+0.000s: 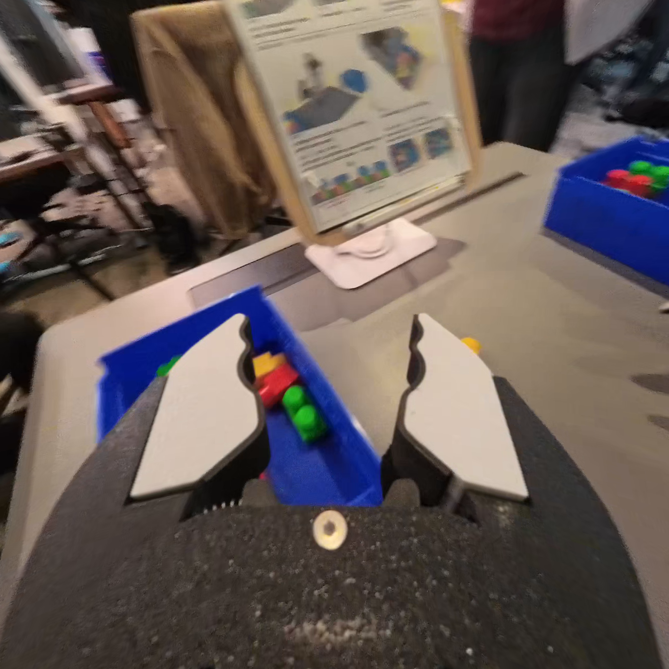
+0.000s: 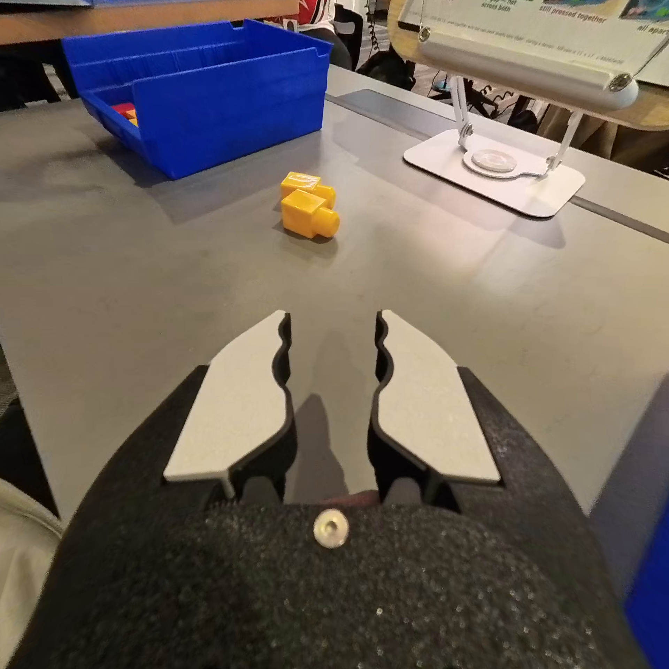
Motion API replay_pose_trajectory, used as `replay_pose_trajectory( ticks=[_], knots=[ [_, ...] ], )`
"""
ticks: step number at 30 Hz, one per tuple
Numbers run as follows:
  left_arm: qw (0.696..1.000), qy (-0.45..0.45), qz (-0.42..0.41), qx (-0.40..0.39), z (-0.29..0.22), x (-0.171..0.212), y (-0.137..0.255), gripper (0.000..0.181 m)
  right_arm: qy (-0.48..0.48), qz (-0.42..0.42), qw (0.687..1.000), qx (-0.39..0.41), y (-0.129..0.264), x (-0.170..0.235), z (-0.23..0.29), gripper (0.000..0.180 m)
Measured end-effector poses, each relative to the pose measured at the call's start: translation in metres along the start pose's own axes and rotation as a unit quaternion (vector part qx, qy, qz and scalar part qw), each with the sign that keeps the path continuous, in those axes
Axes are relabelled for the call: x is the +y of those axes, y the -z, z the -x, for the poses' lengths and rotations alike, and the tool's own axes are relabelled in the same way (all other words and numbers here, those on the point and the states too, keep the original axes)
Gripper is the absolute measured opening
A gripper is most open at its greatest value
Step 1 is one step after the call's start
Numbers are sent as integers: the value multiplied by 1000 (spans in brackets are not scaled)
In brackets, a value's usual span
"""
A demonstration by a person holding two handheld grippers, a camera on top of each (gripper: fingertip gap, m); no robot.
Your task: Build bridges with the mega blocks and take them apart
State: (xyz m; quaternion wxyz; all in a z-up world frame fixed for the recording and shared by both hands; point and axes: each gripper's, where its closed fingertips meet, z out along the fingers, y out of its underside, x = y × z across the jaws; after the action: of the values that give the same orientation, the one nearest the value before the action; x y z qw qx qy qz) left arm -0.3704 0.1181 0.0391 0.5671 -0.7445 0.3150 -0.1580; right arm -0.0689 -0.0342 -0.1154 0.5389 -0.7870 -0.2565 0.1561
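Note:
My left gripper (image 1: 331, 327) is open and empty, hovering over a blue bin (image 1: 318, 402) that holds a green block (image 1: 304, 412), a red block (image 1: 277, 383) and a yellow block (image 1: 268, 362). My right gripper (image 2: 333, 325) is open and empty above the grey table (image 2: 181, 289). A yellow two-stud block (image 2: 307, 204) lies on its side ahead of it, between the gripper and the blue bin (image 2: 217, 108). A bit of that yellow block (image 1: 470, 344) shows past the right finger in the left wrist view.
A second blue bin (image 1: 611, 217) with red and green blocks sits at the far right. An instruction sheet on a wooden board with a white stand (image 2: 496, 170) stands at the back of the table. A person stands behind the table.

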Motion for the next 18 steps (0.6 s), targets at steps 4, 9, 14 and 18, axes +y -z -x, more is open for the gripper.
replay_pose_trajectory(
  ticks=[4,9,14,18],
  knots=[
    [995,45,-15,-87,21,73,40,88,10,10,1000,3,-7,2,2,44],
    [989,70,44,-123,16,155,59,81,20,20,1000,5,-17,3,7,44],
    [986,92,82,-108,14,177,68,82,25,32,999,3,-24,7,13,44],
    [985,99,105,-95,28,170,61,81,25,40,999,1,-28,13,14,44]
  ],
)
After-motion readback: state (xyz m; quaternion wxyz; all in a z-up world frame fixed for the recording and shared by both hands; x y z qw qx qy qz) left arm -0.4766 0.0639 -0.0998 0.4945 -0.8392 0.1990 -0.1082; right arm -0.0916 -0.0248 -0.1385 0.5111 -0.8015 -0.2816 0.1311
